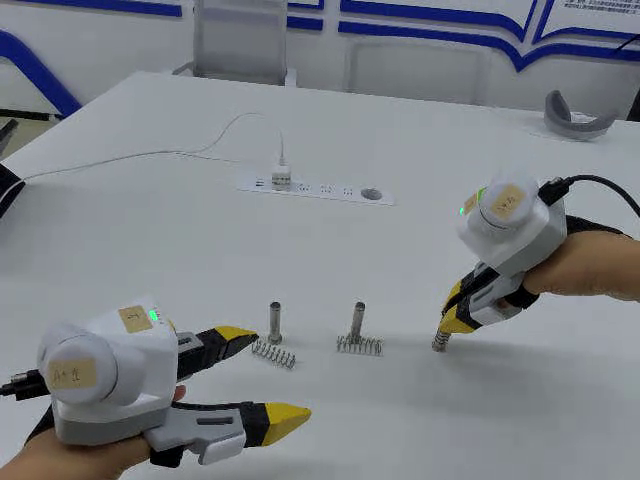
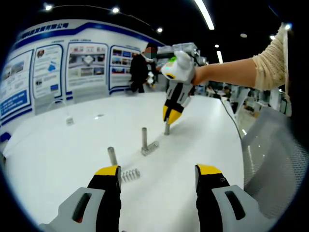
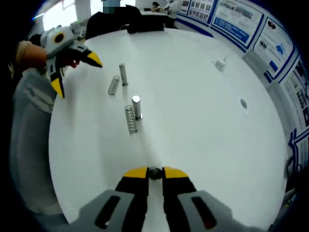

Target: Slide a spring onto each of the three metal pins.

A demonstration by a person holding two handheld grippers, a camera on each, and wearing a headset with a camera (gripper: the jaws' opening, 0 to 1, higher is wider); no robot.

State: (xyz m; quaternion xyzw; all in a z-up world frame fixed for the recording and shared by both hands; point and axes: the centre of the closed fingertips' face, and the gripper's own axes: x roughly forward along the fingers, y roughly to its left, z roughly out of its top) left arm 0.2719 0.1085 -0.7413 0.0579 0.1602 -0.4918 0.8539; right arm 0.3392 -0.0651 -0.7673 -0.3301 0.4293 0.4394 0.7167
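Head view first: my left hand-held gripper (image 1: 260, 378) sits low at the near left of the white table (image 1: 150, 230), jaws spread wide with nothing between them. My right hand-held gripper (image 1: 447, 322) is over on the right, tips pressed together on the third pin (image 1: 440, 342), which stands on the table. The left pin (image 1: 275, 322) and middle pin (image 1: 357, 321) stand upright between the two grippers. The left spring (image 1: 273, 353) lies flat just beside its pin and the middle spring (image 1: 360, 346) lies right at the foot of its pin.

Left gripper view: my open jaws frame the left spring, with the right one further off, pointing down onto the third pin.

Right gripper view: yellow tips squeeze that pin's round metal top, and I can't tell if a spring's on it
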